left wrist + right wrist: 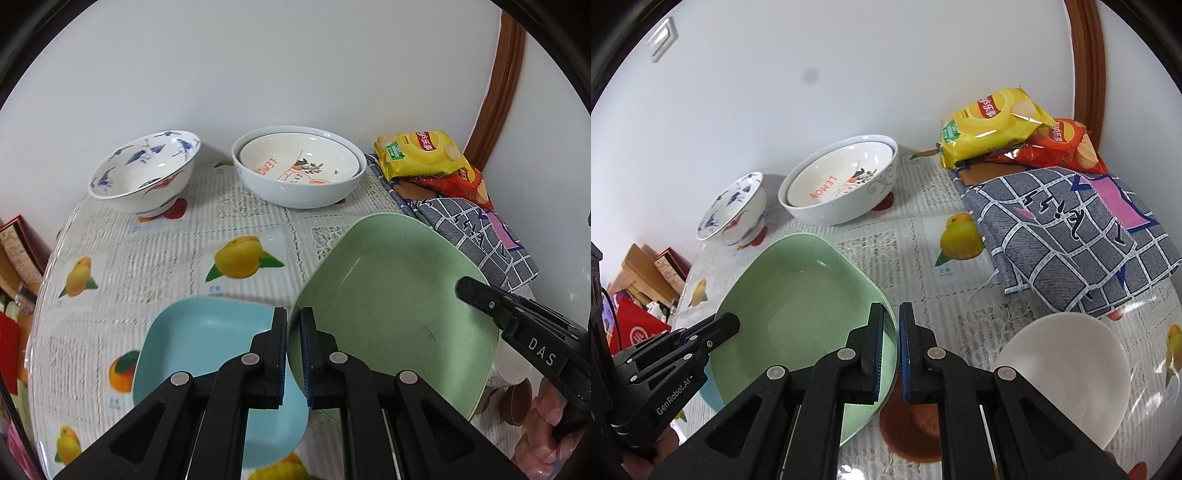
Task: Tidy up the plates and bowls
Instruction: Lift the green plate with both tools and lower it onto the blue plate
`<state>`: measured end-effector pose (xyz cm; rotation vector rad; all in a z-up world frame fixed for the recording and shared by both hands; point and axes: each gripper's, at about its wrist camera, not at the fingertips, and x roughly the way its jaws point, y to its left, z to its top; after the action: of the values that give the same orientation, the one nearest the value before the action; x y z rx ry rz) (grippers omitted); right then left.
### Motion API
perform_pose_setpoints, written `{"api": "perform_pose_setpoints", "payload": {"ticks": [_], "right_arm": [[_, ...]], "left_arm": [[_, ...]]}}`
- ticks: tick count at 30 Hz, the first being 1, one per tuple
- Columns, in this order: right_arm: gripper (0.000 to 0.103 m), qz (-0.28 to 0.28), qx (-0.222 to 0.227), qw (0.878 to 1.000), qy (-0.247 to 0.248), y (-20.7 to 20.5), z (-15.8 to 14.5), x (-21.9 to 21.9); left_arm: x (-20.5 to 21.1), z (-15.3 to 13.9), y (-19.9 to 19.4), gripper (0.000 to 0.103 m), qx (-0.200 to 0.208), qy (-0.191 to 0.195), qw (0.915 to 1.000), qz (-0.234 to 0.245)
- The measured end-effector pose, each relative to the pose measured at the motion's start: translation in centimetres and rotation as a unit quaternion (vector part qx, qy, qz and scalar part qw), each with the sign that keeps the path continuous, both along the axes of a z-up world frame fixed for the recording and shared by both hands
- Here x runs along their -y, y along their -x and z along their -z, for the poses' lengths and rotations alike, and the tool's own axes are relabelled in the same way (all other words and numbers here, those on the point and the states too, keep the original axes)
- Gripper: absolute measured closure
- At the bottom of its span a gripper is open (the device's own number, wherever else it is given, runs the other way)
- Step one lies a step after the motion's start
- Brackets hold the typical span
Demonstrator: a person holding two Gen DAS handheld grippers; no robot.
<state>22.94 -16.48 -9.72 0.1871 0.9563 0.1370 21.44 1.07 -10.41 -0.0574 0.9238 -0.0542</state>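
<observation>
White wall backs a fruit-print tabletop (240,221). Both claws pinch the green plate: left claw (293,354) on its near-left rim, right claw (891,350) on the opposite rim. The green plate (399,314) hangs tilted between them, seemingly mid-carry; next it likely goes onto the blue plate (199,339) just left of the left claw. Ahead, a nested bowl (299,166) reads "LEMON"; the claws read "DAS" and "GenRobot.AI".

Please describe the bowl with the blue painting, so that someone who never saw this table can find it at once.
Look at the table with the fruit-print cloth, along its far edge by the white wall. Two bowls stand there; left of the wide white bowl that holds a dish lettered LEMON stands the blue-painted bowl. It is smaller and deeper, on a narrow foot, with blue and red figures painted on it.
</observation>
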Motion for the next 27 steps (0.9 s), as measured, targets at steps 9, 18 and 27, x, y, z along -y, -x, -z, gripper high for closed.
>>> {"api": "perform_pose_setpoints", "payload": {"ticks": [9, 18, 27], "right_arm": [[0.094, -0.035, 0.020, 0.999, -0.008, 1.6, -1.4, -1.9], [0.094, -0.067, 0.029, 0.997, -0.015, 2.7, -1.9, -3.7], [0.094, -0.081, 0.030, 0.996, -0.036, 3.0, -1.9, -3.9]], "left_arm": [[-1.7, -1.2, 3.3, 0.096, 0.012, -0.013, 0.9993, -0.032], [-3.0, -1.2, 5.6, 0.096, 0.009, -0.019, 0.9975, -0.068], [-3.5, -1.4, 6.5, 0.096, 0.013, -0.014, 0.9967, -0.079]]}}
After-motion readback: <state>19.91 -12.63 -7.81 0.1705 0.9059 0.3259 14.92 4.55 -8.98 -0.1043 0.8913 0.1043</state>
